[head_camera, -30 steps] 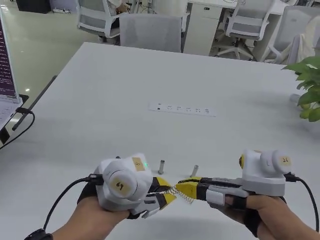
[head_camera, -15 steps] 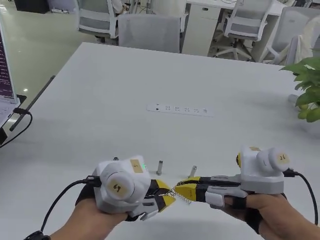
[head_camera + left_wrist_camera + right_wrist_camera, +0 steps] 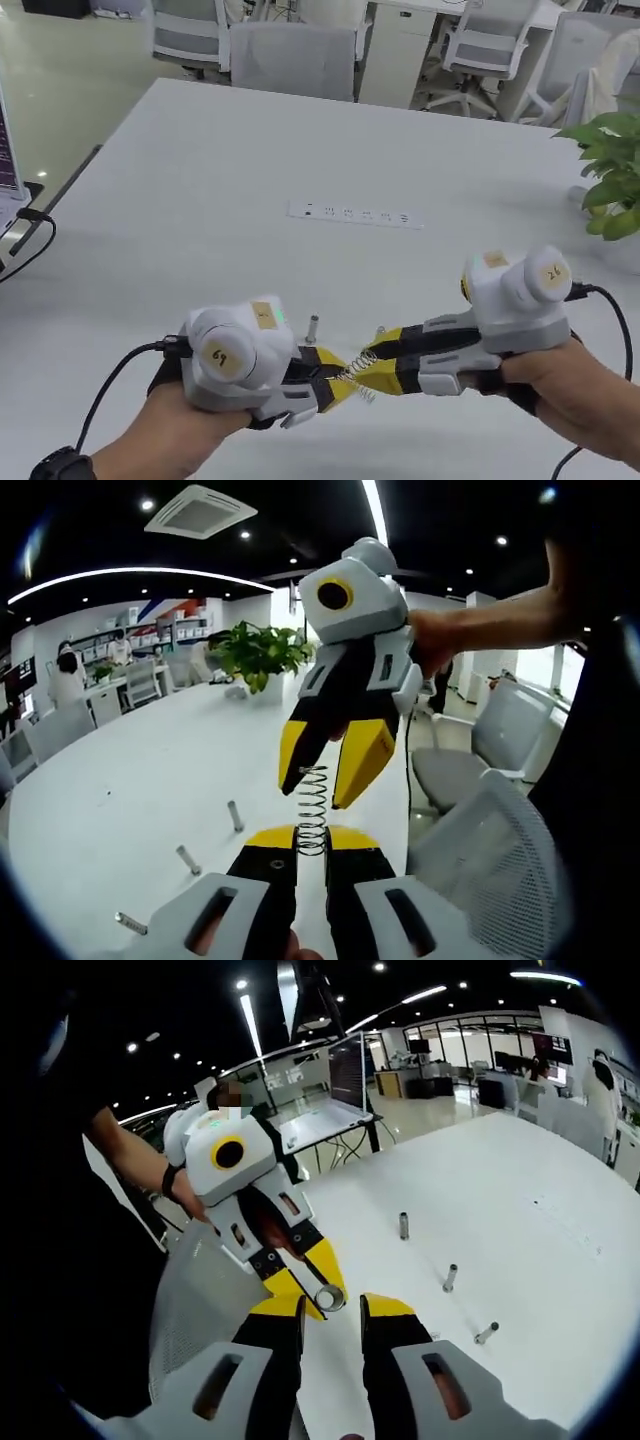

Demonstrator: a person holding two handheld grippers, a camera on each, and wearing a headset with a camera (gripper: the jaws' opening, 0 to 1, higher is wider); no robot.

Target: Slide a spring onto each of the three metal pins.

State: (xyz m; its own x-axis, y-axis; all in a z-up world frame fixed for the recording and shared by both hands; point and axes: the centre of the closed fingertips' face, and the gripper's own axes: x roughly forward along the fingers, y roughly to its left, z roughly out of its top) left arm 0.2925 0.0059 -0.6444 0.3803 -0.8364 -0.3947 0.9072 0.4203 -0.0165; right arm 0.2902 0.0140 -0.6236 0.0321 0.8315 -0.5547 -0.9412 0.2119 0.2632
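Observation:
A thin metal spring [image 3: 358, 368] hangs above the white table [image 3: 230, 180] between the two grippers. My left gripper [image 3: 338, 383] is shut on one end of the spring [image 3: 312, 815], which sticks out past the yellow tips [image 3: 312, 838]. My right gripper [image 3: 380, 362] faces it, open, its jaws on either side of the spring's free end [image 3: 330, 1298] without closing on it. Three short metal pins [image 3: 404, 1225] [image 3: 450, 1278] [image 3: 486, 1333] rest on the table beyond the grippers. One pin [image 3: 312, 325] stands upright just behind the left gripper.
A white power strip [image 3: 355, 214] lies mid-table. A green plant [image 3: 610, 170] stands at the right edge. Grey office chairs [image 3: 290, 60] line the far side. A black cable [image 3: 30, 240] runs along the left edge.
The right gripper has risen and tilted, its body now higher than its tips. The spring stands more upright between the two grippers. The head camera has shifted slightly.

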